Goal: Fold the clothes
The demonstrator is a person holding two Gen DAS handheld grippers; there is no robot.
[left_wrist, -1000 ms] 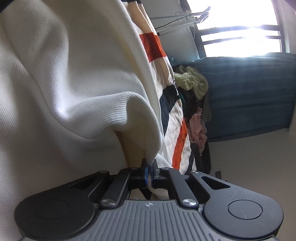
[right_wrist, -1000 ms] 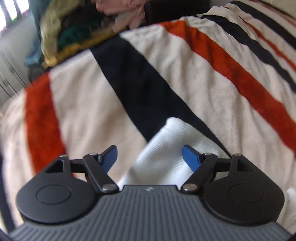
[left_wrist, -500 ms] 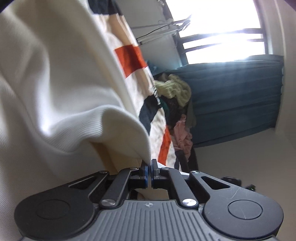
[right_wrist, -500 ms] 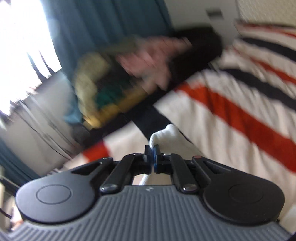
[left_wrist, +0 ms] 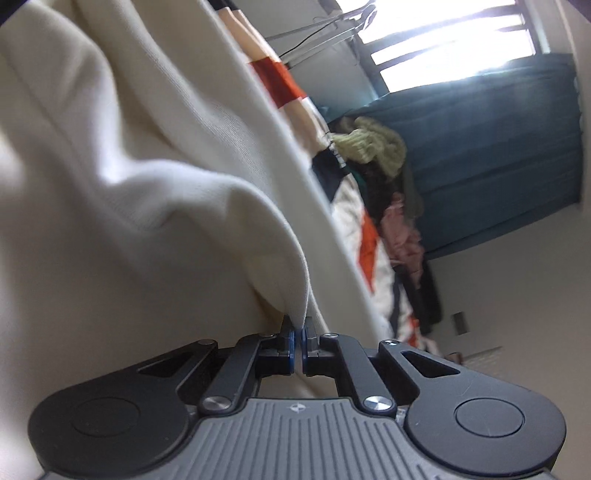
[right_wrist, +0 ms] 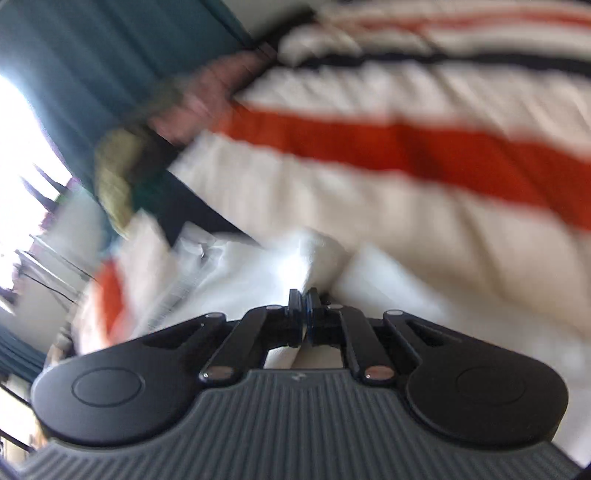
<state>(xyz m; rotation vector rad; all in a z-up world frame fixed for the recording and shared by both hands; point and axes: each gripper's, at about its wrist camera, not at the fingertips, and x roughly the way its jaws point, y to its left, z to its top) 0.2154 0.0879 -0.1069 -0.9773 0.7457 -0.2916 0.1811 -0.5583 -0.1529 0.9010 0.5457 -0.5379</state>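
Observation:
A cream-white knitted garment [left_wrist: 140, 192] fills the left of the left wrist view, hanging in folds. My left gripper [left_wrist: 297, 332] is shut on a pinched edge of it. In the blurred right wrist view the same white garment [right_wrist: 258, 273] lies bunched on a striped blanket [right_wrist: 424, 155], and my right gripper [right_wrist: 304, 299] is shut on a fold of it. Both views are tilted.
The bed carries a cream, orange and dark striped blanket [left_wrist: 365, 254]. A heap of other clothes [left_wrist: 380, 155], yellow-green, pink and dark, lies at its far end. Behind stand a teal curtain [left_wrist: 491, 147], a bright window [left_wrist: 443, 33] and a wire drying rack [left_wrist: 325, 26].
My right gripper went from open around the white fold to shut on it, then swung with it across the blanket. My left gripper stayed shut on the garment while its view tilted.

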